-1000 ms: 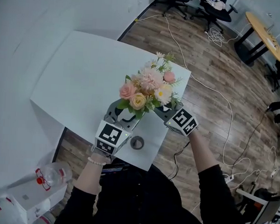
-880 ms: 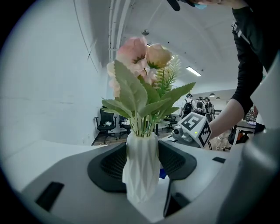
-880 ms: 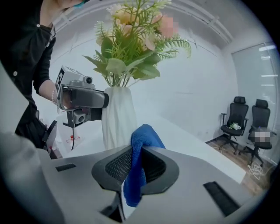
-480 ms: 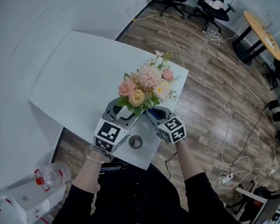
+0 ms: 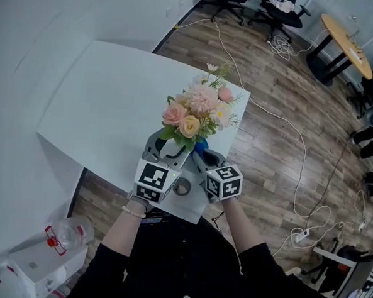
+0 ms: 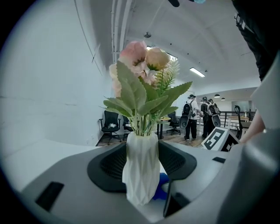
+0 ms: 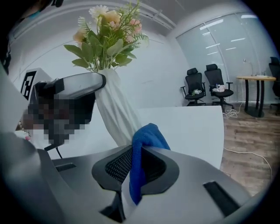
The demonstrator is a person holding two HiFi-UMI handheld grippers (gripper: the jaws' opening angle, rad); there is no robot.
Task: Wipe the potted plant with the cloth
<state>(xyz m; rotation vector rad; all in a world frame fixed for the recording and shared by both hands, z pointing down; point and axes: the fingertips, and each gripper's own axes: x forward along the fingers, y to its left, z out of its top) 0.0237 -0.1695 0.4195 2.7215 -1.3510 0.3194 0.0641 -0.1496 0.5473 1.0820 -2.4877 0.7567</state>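
The left tongs (image 5: pixel 165 149) were closed round the white vase (image 6: pixel 140 175) of artificial flowers (image 5: pixel 192 114), which stood upright near the counter's (image 5: pixel 101 102) front edge. The right tongs (image 7: pixel 136 166) pinched a blue cloth (image 7: pixel 148 133) just beside the vase's base.

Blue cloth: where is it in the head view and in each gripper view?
Head view: the blue cloth is near the middle, just under the flowers of the potted plant.
Left gripper view: the cloth is low, right of centre, behind the base of the potted plant.
Right gripper view: the cloth is bottom centre, pinched in the right gripper.
Shared landmark: the potted plant, in all three.
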